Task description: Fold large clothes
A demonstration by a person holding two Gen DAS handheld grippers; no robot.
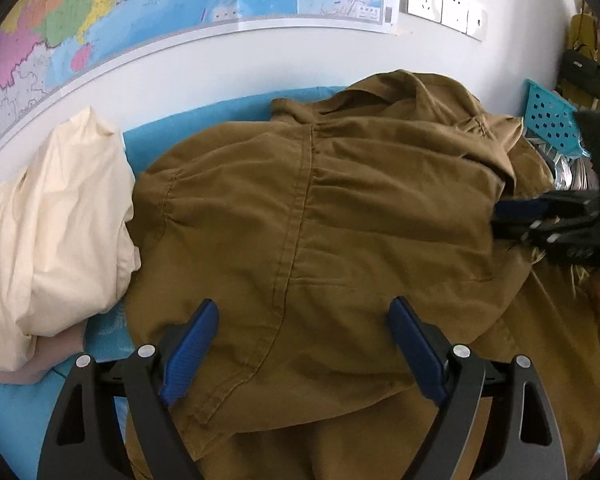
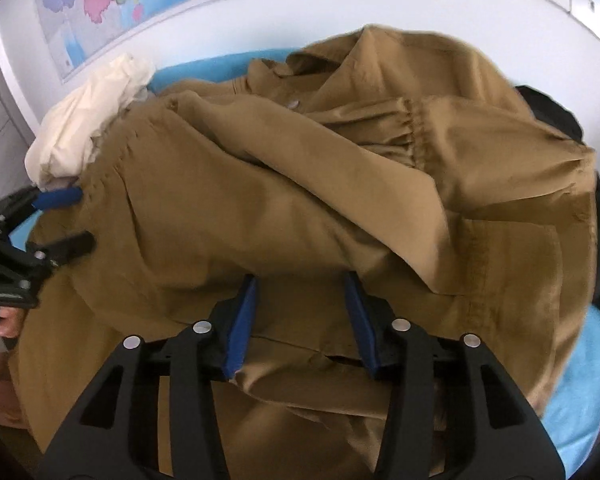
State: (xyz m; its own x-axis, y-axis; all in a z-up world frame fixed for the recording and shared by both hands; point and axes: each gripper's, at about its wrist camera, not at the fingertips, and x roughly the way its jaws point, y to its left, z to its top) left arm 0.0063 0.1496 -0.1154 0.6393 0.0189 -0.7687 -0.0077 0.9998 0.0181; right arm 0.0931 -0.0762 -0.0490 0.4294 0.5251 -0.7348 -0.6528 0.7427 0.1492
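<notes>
**Brown coat spread on blue sheet, both grippers over it**

We see the coat [image 1: 320,208] lying crumpled across the sheet [image 1: 204,128], taking up most of the surface in both views. Its long seam runs from the collar end near the wall down toward the left gripper [image 1: 302,344]. That gripper stands wide, blue pads apart, with cloth below and between them; no pad presses on it.

From the right wrist we note the right gripper [image 2: 300,316] at a narrower gap, a flat stretch of coat between the pads. We cannot tell whether the pads touch the cloth. A folded flap lies just beyond the fingertips, with a gathered cuff and a button further up.

A cream bundle [image 1: 56,232] sits at the coat's left edge, touching it. A map [image 1: 100,12] and sockets [image 1: 444,4] are on the wall behind. A turquoise basket [image 1: 548,116] is at far right. A hand [image 2: 4,320] shows on the left gripper's handle.
</notes>
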